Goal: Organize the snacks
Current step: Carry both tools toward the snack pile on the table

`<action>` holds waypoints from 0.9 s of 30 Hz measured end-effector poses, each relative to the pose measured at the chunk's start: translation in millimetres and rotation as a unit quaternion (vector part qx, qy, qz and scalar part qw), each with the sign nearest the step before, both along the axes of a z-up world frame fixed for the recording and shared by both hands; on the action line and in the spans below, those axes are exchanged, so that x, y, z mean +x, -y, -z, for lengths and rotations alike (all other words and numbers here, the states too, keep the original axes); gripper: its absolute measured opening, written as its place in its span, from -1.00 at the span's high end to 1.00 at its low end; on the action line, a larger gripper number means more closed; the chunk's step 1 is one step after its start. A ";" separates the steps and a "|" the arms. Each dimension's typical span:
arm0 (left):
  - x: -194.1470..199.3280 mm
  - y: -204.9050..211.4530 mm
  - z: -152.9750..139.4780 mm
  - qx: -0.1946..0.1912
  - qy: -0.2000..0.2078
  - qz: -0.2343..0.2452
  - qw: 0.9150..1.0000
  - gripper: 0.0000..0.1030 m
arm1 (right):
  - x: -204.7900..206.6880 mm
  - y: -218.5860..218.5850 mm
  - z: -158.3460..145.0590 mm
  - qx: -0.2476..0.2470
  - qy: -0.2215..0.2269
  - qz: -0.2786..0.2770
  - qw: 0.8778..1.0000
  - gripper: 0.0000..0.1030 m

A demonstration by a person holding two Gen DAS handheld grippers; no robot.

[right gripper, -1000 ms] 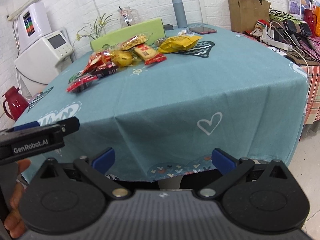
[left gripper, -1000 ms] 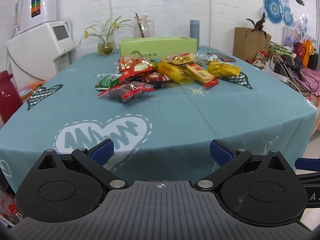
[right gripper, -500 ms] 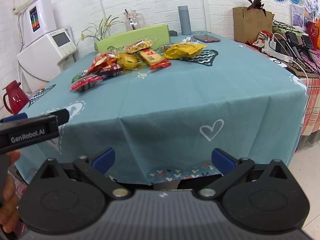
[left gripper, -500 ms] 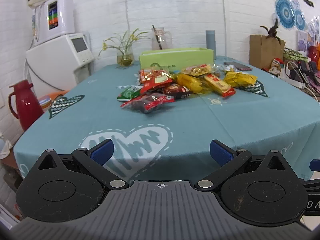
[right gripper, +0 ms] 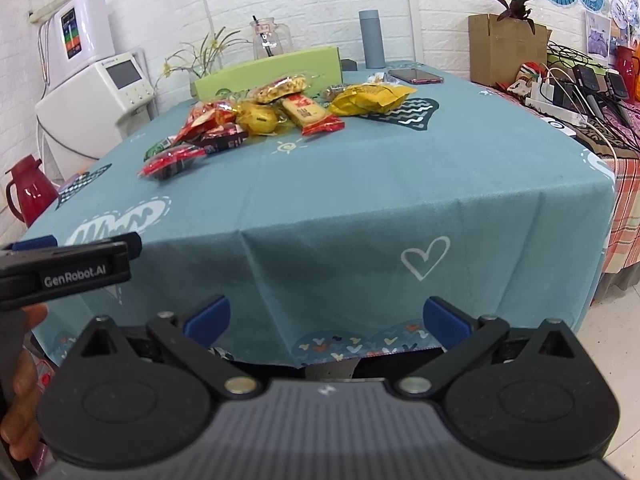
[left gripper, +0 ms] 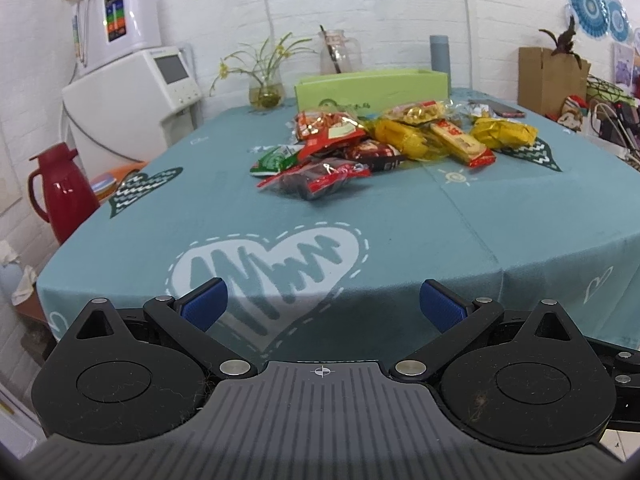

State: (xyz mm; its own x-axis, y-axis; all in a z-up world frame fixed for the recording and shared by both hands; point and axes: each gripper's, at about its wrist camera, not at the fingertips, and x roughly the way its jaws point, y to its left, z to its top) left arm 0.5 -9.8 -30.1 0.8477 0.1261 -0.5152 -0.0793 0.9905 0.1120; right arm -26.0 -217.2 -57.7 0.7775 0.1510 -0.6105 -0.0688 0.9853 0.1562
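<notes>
Both the left hand-held gripper (left gripper: 323,306) and right hand-held gripper (right gripper: 326,314) are spread wide and hold nothing, short of the table (left gripper: 400,232). Well ahead, mid-table, lies the snack pile (left gripper: 384,140), before a green box (left gripper: 372,86). The packets look light, crinkly and slippery, the contents probably crushable; pinch a flat sealed edge. Only the right view shows the left hand-held gripper from the side and the cluttered side table (right gripper: 592,112).

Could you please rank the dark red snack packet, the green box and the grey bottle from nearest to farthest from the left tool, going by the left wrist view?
From the left tool:
1. Dark red snack packet, at the front of the pile, slightly left.
2. Green box, behind the pile, centre.
3. Grey bottle, behind the box's right end, by the wall.
</notes>
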 end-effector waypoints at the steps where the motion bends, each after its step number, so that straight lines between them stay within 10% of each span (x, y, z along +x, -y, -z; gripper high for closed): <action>1: 0.5 -1.0 1.2 -0.001 -0.004 -0.001 1.000 -0.79 | -0.1 0.0 0.2 0.000 0.000 0.000 1.000 -0.99; 27: 13.5 -3.1 17.8 0.016 -0.040 -0.027 0.999 -0.79 | 1.7 -4.3 5.6 -0.007 -0.008 -0.010 1.000 -0.99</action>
State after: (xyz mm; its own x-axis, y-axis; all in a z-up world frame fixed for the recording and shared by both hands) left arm 14.0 -6.6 -47.9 0.7956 0.1875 -0.5760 -0.1219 0.9810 0.1510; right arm -24.3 -212.8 -63.3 0.7640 0.1580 -0.6256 -0.0865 0.9859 0.1433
